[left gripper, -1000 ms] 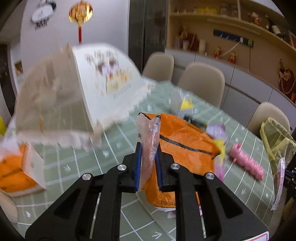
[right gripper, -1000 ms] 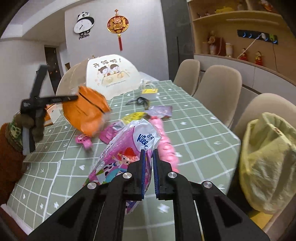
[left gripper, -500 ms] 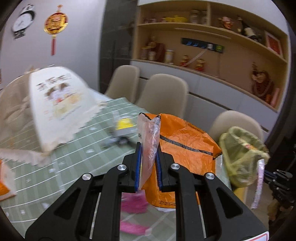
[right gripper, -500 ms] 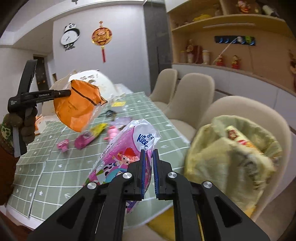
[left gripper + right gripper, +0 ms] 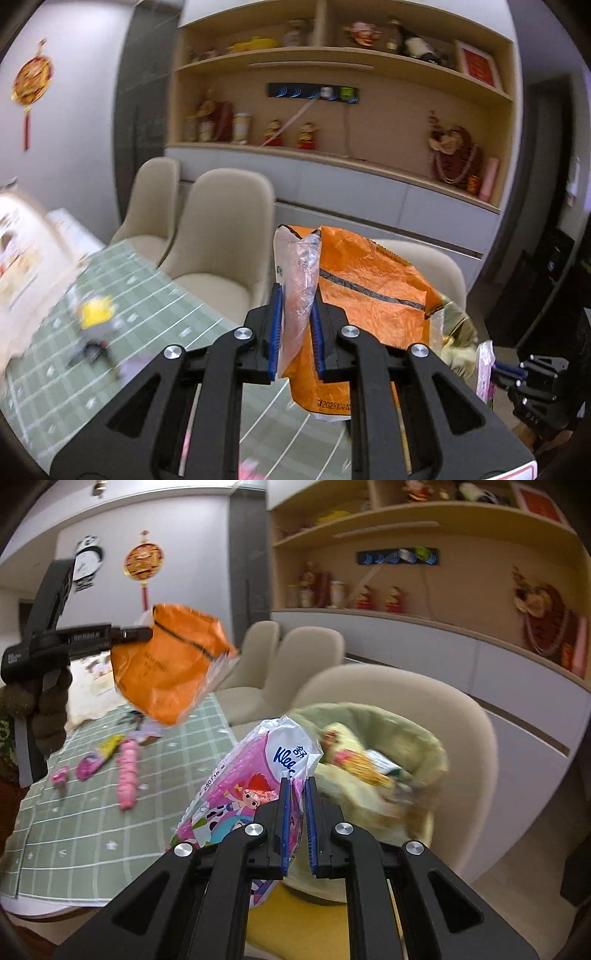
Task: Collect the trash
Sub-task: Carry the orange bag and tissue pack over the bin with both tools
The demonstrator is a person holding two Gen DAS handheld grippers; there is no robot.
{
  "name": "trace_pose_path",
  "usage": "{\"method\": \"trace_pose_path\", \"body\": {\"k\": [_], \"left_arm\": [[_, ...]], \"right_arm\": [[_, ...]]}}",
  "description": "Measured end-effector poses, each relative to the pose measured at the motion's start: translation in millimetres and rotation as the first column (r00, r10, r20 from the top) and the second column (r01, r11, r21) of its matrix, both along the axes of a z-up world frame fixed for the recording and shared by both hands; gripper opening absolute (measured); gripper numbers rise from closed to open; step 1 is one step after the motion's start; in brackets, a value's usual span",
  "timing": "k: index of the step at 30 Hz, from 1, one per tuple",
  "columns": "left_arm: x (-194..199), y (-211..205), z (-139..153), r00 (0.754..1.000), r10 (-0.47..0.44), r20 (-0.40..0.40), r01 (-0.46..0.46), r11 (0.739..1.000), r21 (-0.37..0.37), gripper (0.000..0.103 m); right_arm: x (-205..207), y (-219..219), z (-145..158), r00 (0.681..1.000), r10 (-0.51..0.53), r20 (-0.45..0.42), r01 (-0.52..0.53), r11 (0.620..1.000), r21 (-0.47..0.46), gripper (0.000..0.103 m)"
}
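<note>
My left gripper (image 5: pixel 296 325) is shut on the clear edge of an orange plastic bag (image 5: pixel 365 295), held in the air above the table's end; the bag also shows in the right wrist view (image 5: pixel 166 668) with the left gripper (image 5: pixel 142 632). My right gripper (image 5: pixel 296 812) is shut on a pink Kleenex tissue wrapper (image 5: pixel 243 794), held just left of a yellow-green trash bag (image 5: pixel 424 746) that sits open on a beige chair with wrappers inside. In the left wrist view the trash bag (image 5: pixel 458 328) is mostly hidden behind the orange bag.
A table with a green checked cloth (image 5: pixel 74 823) carries a pink roll (image 5: pixel 127 775), small pink and yellow wrappers (image 5: pixel 99 757) and a white mesh food cover (image 5: pixel 22 251). Beige chairs (image 5: pixel 225 236) line the table's far side. Shelves and cabinets (image 5: pixel 369 177) stand behind.
Both grippers have swung right, away from the table toward the chair with the trash bag, each carrying its wrapper. The orange bag is now closer to the trash bag.
</note>
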State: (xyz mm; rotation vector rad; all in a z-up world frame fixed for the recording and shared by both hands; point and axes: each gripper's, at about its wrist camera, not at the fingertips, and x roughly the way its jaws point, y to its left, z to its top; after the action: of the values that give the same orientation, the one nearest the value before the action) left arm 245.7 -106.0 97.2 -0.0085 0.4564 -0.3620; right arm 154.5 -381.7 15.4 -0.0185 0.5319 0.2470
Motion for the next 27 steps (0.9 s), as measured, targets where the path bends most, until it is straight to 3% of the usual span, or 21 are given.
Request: {"method": "trace_pose_path", "body": {"k": [4, 12, 23, 27], "left_arm": [[29.5, -53.9, -0.9, 0.998, -0.056, 0.013, 0.055, 0.997, 0.052, 0.014], [70.2, -129.4, -41.8, 0.990, -0.113, -0.084, 0.119, 0.990, 0.074, 0.015], [82.8, -139.6, -70.1, 0.974, -0.133, -0.182, 0.134, 0.991, -0.011, 0.015], [85.8, -131.8, -72.3, 0.968, -0.142, -0.208, 0.147, 0.989, 0.008, 0.015]], "right_arm": [[3.1, -26.2, -16.3, 0.998, -0.051, -0.046, 0.052, 0.998, 0.029, 0.009], [3.0, -61.0, -38.4, 0.989, -0.113, -0.097, 0.120, 0.991, 0.064, 0.009], [-6.7, -53.3, -9.5, 0.991, -0.125, -0.044, 0.125, 0.992, 0.011, 0.009], [3.6, -43.6, 11.4, 0.990, -0.141, -0.012, 0.141, 0.990, -0.019, 0.009]]}}
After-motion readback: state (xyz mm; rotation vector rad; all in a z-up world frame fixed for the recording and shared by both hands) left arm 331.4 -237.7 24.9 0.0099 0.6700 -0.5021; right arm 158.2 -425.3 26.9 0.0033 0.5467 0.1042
